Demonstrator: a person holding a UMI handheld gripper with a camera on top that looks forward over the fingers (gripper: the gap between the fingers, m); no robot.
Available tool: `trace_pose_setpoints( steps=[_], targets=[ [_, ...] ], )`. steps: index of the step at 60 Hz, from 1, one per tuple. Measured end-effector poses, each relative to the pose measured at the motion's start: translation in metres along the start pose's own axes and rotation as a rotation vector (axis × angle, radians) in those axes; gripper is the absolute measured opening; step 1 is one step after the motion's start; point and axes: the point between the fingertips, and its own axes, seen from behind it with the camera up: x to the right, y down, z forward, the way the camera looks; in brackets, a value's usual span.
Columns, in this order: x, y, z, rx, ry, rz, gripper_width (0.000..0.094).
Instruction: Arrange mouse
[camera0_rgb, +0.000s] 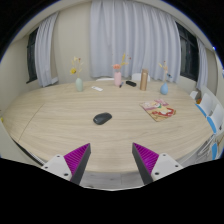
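Observation:
A dark mouse (102, 118) lies on the light wooden table (60, 125), well beyond the fingers and slightly left of their midline. My gripper (112, 160) is open, its two purple pads spread wide with nothing between them. It hovers over the table's near part, apart from the mouse.
At the table's far side stand a vase with flowers (78, 82), a pink bottle (117, 75), a brown bottle (144, 79) and another vase (166, 86). A mat with small items (158, 110) lies to the right. White curtains hang behind.

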Motion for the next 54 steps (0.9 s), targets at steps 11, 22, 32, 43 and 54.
trace_pose_setpoints(
  steps=[11,22,32,43,54],
  targets=[
    [-0.047,0.003,0.008,0.005,-0.049,-0.015,0.0861],
    [-0.073,-0.002,0.031,0.006,-0.063,-0.038,0.086],
    [-0.08,-0.008,0.064,0.006,-0.052,-0.047,0.086],
    [-0.083,-0.014,0.114,-0.005,-0.054,-0.019,0.0862],
    [-0.074,-0.024,0.17,-0.011,-0.019,-0.027,0.0863]
  ],
)
